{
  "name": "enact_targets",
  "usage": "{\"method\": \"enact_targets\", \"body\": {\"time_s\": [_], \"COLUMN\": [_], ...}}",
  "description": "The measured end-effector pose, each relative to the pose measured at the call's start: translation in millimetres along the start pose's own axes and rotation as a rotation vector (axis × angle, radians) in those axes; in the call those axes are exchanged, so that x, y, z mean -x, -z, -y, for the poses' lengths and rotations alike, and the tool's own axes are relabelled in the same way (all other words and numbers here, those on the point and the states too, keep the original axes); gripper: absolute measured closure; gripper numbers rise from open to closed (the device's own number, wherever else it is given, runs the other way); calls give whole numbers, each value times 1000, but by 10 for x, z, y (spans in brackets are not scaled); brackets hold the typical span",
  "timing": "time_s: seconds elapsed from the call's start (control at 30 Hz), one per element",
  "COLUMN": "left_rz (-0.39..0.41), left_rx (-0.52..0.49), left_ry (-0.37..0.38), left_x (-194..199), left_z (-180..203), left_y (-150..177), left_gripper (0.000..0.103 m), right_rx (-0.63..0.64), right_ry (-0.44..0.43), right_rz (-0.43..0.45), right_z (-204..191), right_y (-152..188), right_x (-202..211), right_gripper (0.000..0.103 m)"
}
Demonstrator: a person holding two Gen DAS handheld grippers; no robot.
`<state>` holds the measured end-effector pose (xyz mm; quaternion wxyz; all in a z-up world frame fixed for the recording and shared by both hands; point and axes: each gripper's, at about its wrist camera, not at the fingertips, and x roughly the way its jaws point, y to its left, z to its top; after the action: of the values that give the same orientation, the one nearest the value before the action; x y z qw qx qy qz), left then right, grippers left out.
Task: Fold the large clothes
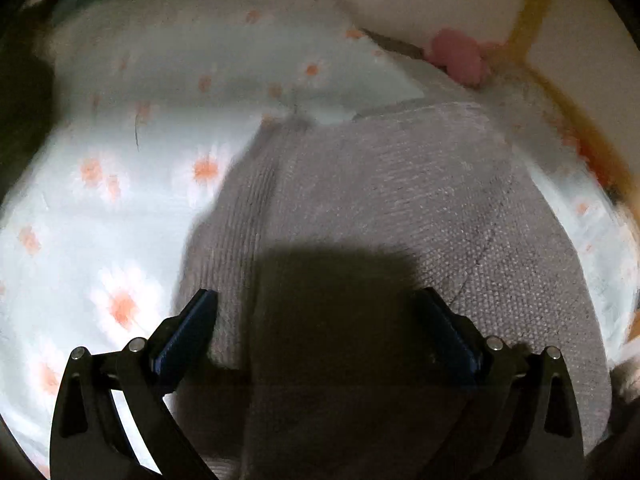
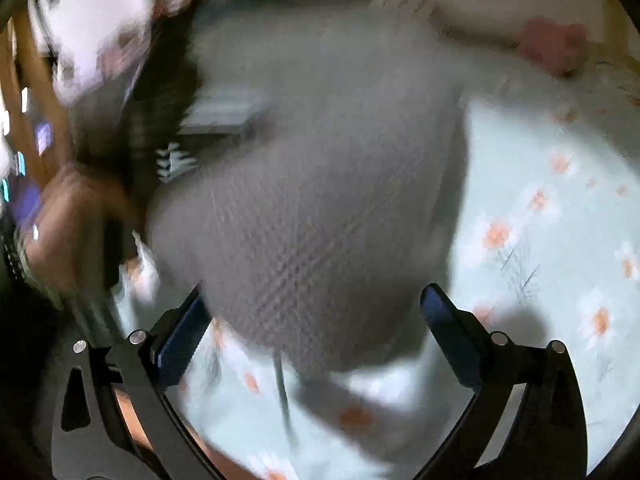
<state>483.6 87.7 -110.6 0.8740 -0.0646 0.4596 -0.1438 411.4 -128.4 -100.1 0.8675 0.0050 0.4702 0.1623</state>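
A grey knitted sweater (image 1: 400,208) lies on a pale blue bedsheet with orange daisies (image 1: 100,220). My left gripper (image 1: 316,304) is open just above the sweater, its jaws wide apart over the knit, its shadow falling between them. In the right wrist view the same sweater (image 2: 320,184) appears blurred by motion, bunched in the middle of the sheet (image 2: 540,208). My right gripper (image 2: 312,308) is open and empty, its jaws on either side of the sweater's near edge.
A pink object (image 1: 456,56) lies at the far edge of the bed, also in the right wrist view (image 2: 552,44). A wooden frame (image 1: 536,20) runs behind it. The person's arm and the other gripper (image 2: 80,216) sit left of the sweater.
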Motion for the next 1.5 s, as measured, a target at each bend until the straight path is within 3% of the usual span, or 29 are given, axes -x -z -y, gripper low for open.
{"method": "enact_targets", "body": {"time_s": [0.03,0.07,0.1,0.13,0.17,0.23,0.37,0.47,0.53,0.57,0.63,0.67,0.73,0.8,0.9,1.0,1.07,1.13,1.2,1.3,1.4,1.5], "left_rz": [10,3,6,14,24,38,51,59,70,77,89,97,103,94,92,95,95,90,75,112,214,121], "left_rx": [54,65,58,48,37,38,47,36,27,20,0,-12,-21,-26,-29,-35,-35,-35,-30,4,-7,-88], "left_ry": [27,43,50,45,36,26,27,22,15,8,-13,-25,-35,-39,-36,-27,-31,-35,-45,-70,-114,-180], "left_x": [29,28,22,19,27,41,70,103,132,139,135,141,151,134,113,119,125,127,142,313,544,352], "left_z": [-103,-138,-142,-118,-91,-84,-126,-150,-143,-134,-96,-77,-59,-68,-81,-85,-81,-72,-59,-51,5,89], "left_y": [20,34,57,74,98,128,164,149,156,166,165,176,190,191,184,181,181,173,142,87,22,23], "left_gripper": [5,5,5,5,5,5,5,5,5,5,5,5,5,5,5,5,5,5,5,5,5,5], "right_rx": [71,250,303,314,288,238,89,-67,-231,-296,-341,-325,-253,-147,-213,-237,-240,-228,-164,-127,-201,-128], "right_ry": [57,205,204,143,3,-140,-291,-206,-46,44,103,124,254,358,292,246,231,125,56,160,108,105], "right_rz": [-101,-59,-66,-58,-37,17,237,330,310,241,102,34,-119,-208,-191,-151,-76,-25,-47,-46,-33,41], "right_z": [-124,-395,-506,-558,-562,-505,-147,187,487,614,737,742,699,667,816,866,804,680,451,306,388,213], "right_y": [141,336,391,396,342,192,-345,-893,-1423,-1654,-1969,-2111,-2268,-2218,-1932,-1852,-1729,-1527,-1226,-854,-791,-843], "right_x": [-217,-287,-287,-219,-49,279,969,1112,943,752,331,70,-498,-960,-972,-667,-328,-15,144,-19,28,332], "right_gripper": [3,3,3,4,4,4,3,3,3,3,3,4,4,3,3,4,4,4,4,4,4,4]}}
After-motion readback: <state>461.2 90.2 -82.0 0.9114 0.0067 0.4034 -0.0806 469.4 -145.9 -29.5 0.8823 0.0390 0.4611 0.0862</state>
